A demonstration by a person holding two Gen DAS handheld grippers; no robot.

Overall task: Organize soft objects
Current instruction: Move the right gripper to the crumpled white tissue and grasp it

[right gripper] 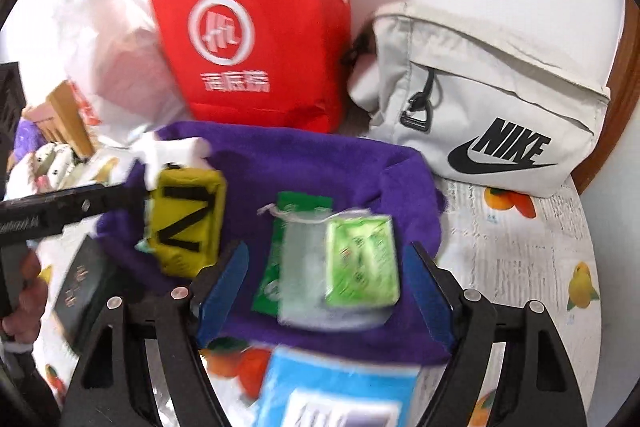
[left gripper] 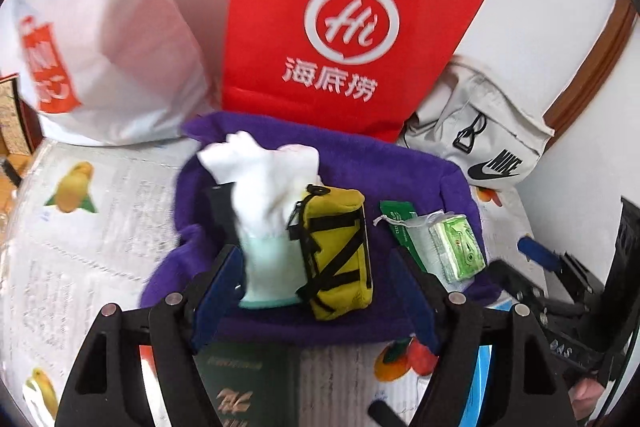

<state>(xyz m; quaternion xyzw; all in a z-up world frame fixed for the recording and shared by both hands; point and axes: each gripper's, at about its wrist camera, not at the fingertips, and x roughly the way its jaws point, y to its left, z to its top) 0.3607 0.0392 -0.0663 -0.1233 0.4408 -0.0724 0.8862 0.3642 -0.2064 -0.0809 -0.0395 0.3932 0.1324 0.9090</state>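
Note:
A purple fleece basket (left gripper: 432, 179) (right gripper: 304, 155) sits on the table. In it lie a white glove with a pale green cuff (left gripper: 264, 211), a yellow pouch with black straps (left gripper: 340, 251) (right gripper: 188, 223), and a mesh bag with green packets (left gripper: 448, 243) (right gripper: 352, 259). My left gripper (left gripper: 320, 287) is open over the basket's near side, the glove and pouch between its blue pads. My right gripper (right gripper: 332, 291) is open around the mesh bag. The left gripper also shows in the right wrist view (right gripper: 80, 207), by the pouch.
A red paper bag (left gripper: 344, 27) (right gripper: 256, 43), a white plastic bag (left gripper: 100, 39) and a grey Nike bag (left gripper: 492, 131) (right gripper: 492, 107) stand behind the basket. A dark green booklet (left gripper: 244, 387) (right gripper: 80, 291) and a blue packet (right gripper: 340, 391) lie in front on the fruit-print tablecloth (left gripper: 80, 227).

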